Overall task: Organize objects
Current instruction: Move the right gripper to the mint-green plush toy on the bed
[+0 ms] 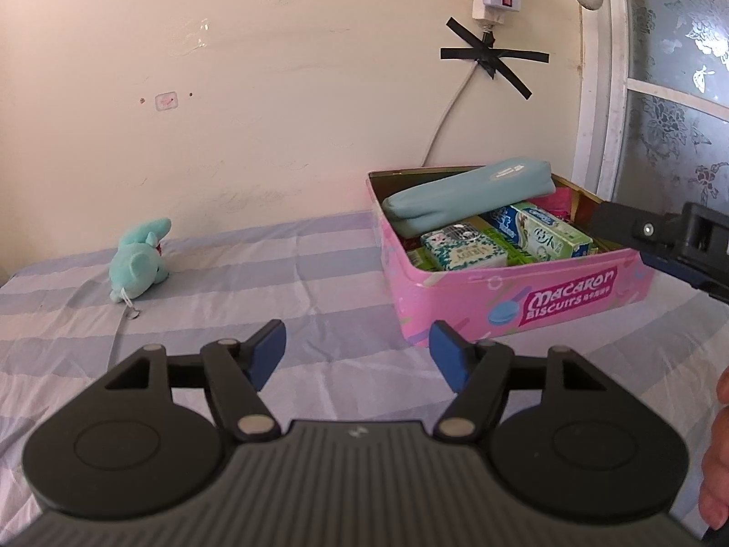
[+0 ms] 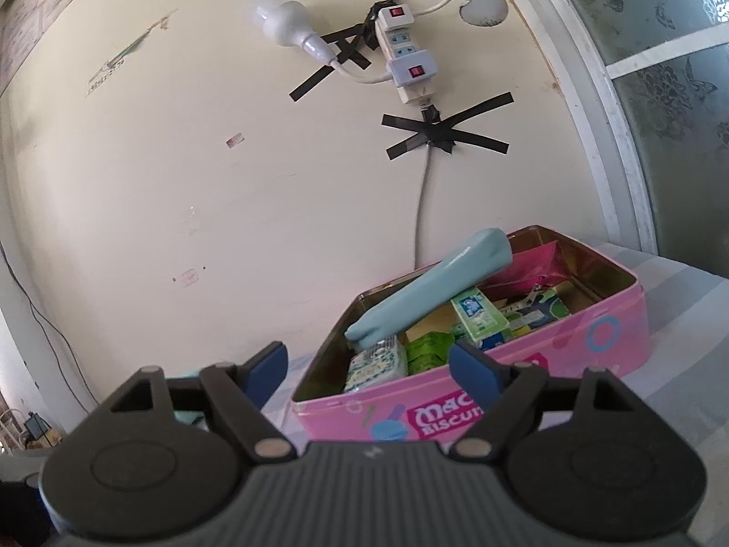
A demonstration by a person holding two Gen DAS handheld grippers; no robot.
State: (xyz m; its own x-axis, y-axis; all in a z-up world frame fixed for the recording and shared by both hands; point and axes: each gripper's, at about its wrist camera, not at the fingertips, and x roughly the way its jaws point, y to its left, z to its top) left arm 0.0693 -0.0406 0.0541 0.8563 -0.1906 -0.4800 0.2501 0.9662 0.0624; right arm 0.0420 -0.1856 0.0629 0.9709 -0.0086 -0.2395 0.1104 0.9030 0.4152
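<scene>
Teal plush toy (image 1: pixel 139 260) lies on the striped bedsheet (image 1: pixel 282 273) at the left near the wall, well apart from the pink Macaron biscuit tin (image 1: pixel 524 294) at the right. In the tin, a light-blue pencil pouch (image 1: pixel 469 193) leans tilted over tissue packs (image 1: pixel 542 230) and small boxes. Left claw (image 1: pixel 357 351) hovers open and empty before the tin; right claw (image 2: pixel 369 367) likewise gapes empty at the tin's near edge.

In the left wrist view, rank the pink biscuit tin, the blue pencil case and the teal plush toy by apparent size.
1. Pink biscuit tin
2. Blue pencil case
3. Teal plush toy
The tin is somewhat nearer the camera, but it holds the case, so the order stands.
</scene>
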